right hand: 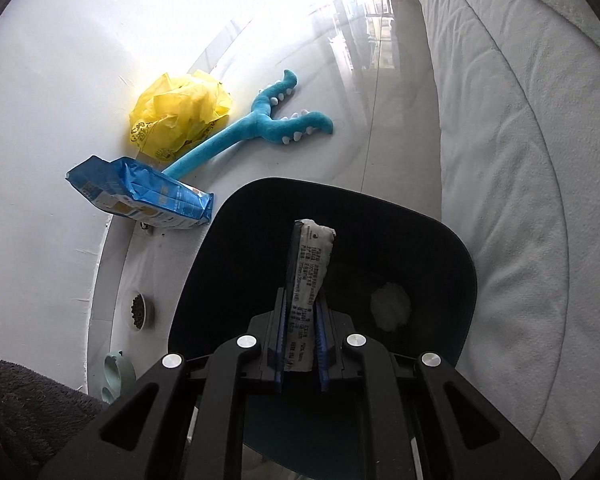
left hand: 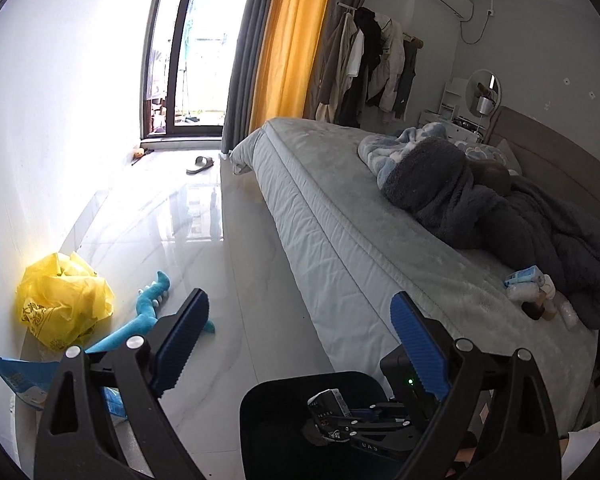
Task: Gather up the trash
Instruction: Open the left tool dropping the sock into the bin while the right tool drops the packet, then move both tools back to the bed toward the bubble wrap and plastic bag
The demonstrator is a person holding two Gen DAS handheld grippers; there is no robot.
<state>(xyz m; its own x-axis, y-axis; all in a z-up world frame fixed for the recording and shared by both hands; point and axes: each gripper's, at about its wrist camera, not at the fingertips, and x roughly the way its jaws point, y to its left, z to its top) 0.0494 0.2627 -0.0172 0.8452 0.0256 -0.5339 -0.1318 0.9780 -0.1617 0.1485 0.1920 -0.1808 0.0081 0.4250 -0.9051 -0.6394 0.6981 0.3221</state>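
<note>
My right gripper (right hand: pixel 302 300) is shut on a flat grey-and-white printed wrapper (right hand: pixel 310 268). It holds the wrapper upright over the open mouth of a dark waste bin (right hand: pixel 440 240). A crumpled white tissue (right hand: pixel 392 306) lies inside the bin. In the left wrist view my left gripper (left hand: pixel 304 332) stands wide open above the floor with nothing between its blue pads (left hand: pixel 192 320). Below it are the bin (left hand: pixel 268 432) and the wrapper (left hand: pixel 328 400). On the floor by the wall lie a crumpled yellow plastic bag (right hand: pixel 180 116) and a blue printed packet (right hand: pixel 140 196).
A blue plush toy (right hand: pixel 268 120) lies beside the yellow bag. A bowl of pet food (right hand: pixel 138 312) and a green dish (right hand: pixel 116 372) sit near the wall. The bed (left hand: pixel 340 220) runs along the right, with a tissue pack and small bottles (left hand: pixel 536 292) by the dark blanket.
</note>
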